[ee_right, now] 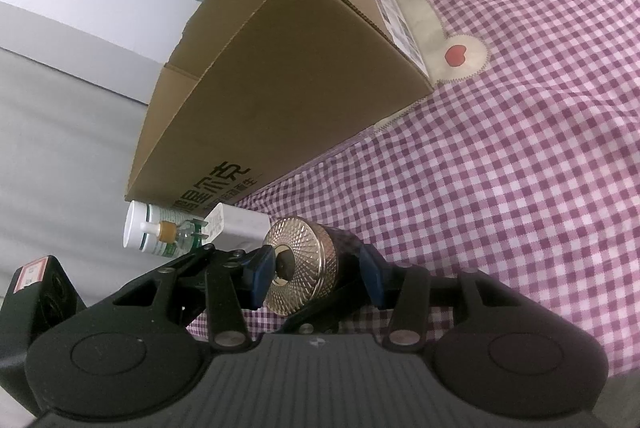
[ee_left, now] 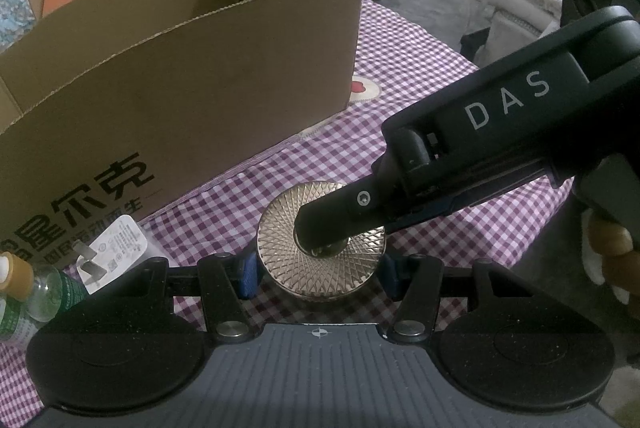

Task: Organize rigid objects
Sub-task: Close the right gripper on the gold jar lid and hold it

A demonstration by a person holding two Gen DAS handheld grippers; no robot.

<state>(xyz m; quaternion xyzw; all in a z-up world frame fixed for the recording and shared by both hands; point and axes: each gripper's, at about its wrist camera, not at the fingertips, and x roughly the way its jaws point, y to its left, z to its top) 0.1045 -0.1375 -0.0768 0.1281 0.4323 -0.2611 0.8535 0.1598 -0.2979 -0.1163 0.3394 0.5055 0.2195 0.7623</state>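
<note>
Jaws around gold jar (ee_left: 320, 252); "DAS" gripper (ee_left: 340, 228)

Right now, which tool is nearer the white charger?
Left. The left tool straddles the gold-lidded jar, with the white charger just beyond its left finger. The right tool reaches in from the jar's far side.
</note>
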